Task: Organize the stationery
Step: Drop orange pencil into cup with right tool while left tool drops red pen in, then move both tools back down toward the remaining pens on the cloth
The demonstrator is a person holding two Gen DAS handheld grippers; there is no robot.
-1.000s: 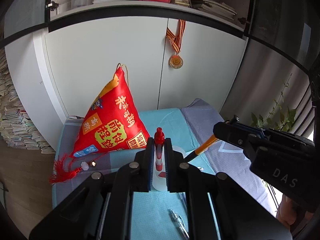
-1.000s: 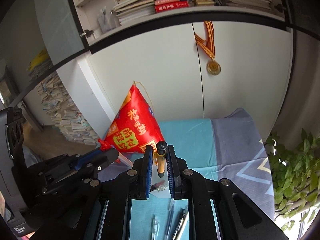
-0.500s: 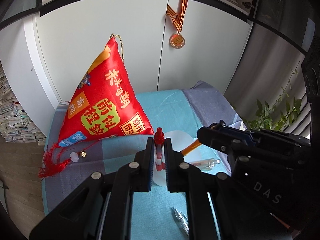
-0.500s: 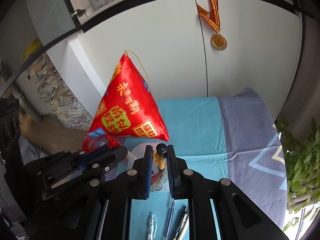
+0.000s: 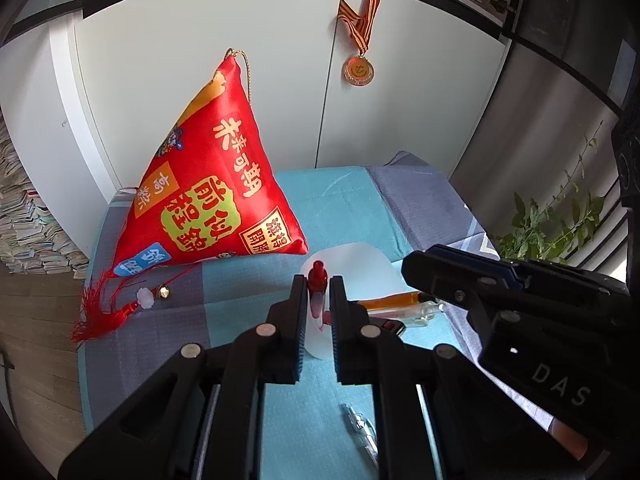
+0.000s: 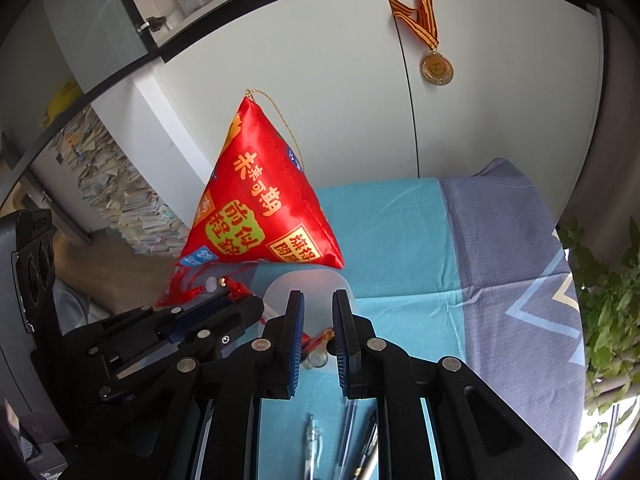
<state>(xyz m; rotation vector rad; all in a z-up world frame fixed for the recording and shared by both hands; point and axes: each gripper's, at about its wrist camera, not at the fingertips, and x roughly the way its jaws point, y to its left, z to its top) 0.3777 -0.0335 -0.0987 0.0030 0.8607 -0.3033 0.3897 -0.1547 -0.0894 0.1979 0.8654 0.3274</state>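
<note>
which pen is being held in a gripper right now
The red-capped pen, clamped upright in the left gripper. The orange pen lies in the translucent case; the right gripper is open.

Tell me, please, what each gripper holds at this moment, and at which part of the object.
The left gripper holds a red pen by its upper barrel, just below the red cap. The right gripper is open and holds nothing.
</note>
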